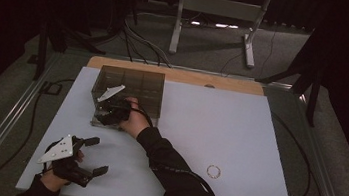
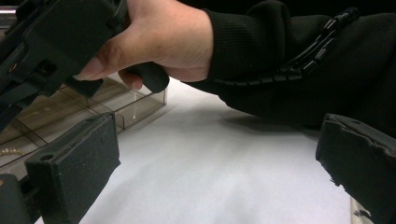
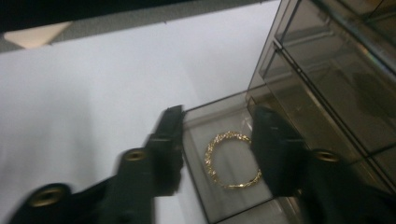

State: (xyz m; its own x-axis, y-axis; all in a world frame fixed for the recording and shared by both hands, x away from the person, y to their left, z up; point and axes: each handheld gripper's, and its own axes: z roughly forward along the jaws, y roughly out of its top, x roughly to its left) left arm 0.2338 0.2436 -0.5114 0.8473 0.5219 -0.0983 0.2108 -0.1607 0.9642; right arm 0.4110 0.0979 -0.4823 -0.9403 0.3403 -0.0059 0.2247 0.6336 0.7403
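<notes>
The left gripper (image 1: pixel 96 156) sits nearest the high camera, at the table's near left corner, jaws spread wide with nothing between them. In its own view the two black pads (image 2: pixel 74 168) stand far apart over bare white table (image 2: pixel 224 158).

Hidden or unclear: the high view is dim, and the right gripper (image 1: pixel 110 113) merges with the dark hand and sleeve (image 1: pixel 173 173), so its jaws cannot be read there. The right gripper view is blurred at the jaws. In the left gripper view, the right hand (image 2: pixel 159 37) and the gripper body cover most of the box (image 2: pixel 140 100), and the left pad cuts off its near cells; a thin gold chain (image 2: pixel 11 151) shows faintly at the left edge.

The right gripper is over the near left corner of the smoked clear box (image 1: pixel 132 80), which stands at the far left of the table. Its jaws are parted, not pressing on anything.

A gold bracelet (image 3: pixel 231 158) lies flat on the floor of the box's corner cell. It is seen between the two jaws, below them; the right jaw overlaps its edge, and whether it touches cannot be told. The left jaw is at the cell's outer wall.

A second gold ring (image 1: pixel 213 171) lies on the open table, right of the sleeve, well apart from both grippers.
</notes>
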